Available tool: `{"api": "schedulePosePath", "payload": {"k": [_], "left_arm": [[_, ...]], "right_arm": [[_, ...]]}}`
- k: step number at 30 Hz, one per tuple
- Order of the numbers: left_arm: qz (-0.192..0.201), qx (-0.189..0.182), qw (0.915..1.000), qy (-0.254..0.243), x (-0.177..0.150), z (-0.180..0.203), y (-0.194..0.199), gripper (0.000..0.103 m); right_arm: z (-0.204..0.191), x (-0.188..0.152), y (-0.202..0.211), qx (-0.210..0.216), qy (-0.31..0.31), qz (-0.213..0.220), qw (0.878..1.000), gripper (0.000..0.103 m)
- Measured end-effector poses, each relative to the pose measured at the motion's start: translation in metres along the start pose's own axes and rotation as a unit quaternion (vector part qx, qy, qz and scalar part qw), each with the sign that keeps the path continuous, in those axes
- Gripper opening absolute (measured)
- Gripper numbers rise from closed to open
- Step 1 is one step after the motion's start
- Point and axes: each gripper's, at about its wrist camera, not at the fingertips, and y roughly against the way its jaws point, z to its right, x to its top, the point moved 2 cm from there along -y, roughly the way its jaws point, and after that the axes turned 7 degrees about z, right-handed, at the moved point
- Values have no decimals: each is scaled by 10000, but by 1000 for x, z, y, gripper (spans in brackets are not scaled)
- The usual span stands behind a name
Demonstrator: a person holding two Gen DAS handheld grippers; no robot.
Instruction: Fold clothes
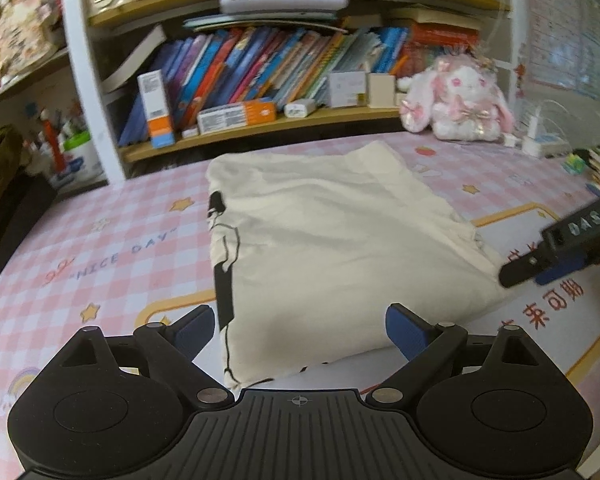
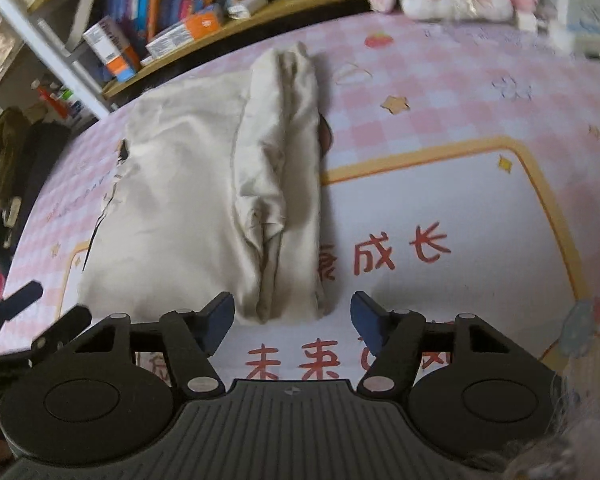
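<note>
garment: cream folded shirt (image 1: pixel 340 248) with black print at its left edge, mid-table | mat: pink checked mat (image 1: pixel 100 248) reads "NICE DAY", red characters 成长 near right | left gripper (image 1: pixel 300 328): jaws wide, empty | right gripper (image 2: pixel 292 316): jaws apart, near end of roll between, apparently unpinched; body marked, perhaps, "DAS"

Cream garment (image 1: pixel 332 248) — folded, black-printed — lies flat on the pink checked mat (image 1: pixel 112 240).
</note>
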Motion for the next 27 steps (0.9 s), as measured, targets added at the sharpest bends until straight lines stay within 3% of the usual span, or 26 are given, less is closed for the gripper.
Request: {"api": "schedulePosePath", "payload": {"k": [5, 9, 12, 17, 25, 27], "left_arm": [[-10, -226, 9994, -267, -1, 6, -6, 95], [-3, -308, 9976, -618, -2, 12, -11, 95], [19, -352, 9955, -880, -3, 16, -15, 95], [67, -533, 9903, -1282, -5, 29, -22, 95], [262, -731, 9680, -2385, -10, 73, -37, 94], [318, -774, 9629, -2566, -12, 83, -41, 94]], "right_arm": [[1, 1, -8, 55, -310, -75, 9995, 49], [1, 5, -10, 258, -558, -80, 9981, 27], [1, 9, -8, 512, -756, -59, 9958, 16], [-2, 22, 8, 965, -1097, 165, 9891, 14], [-15, 40, 19, 1207, -1336, 267, 9833, 14], [-17, 42, 20, 1253, -1405, 273, 9817, 9]]}}
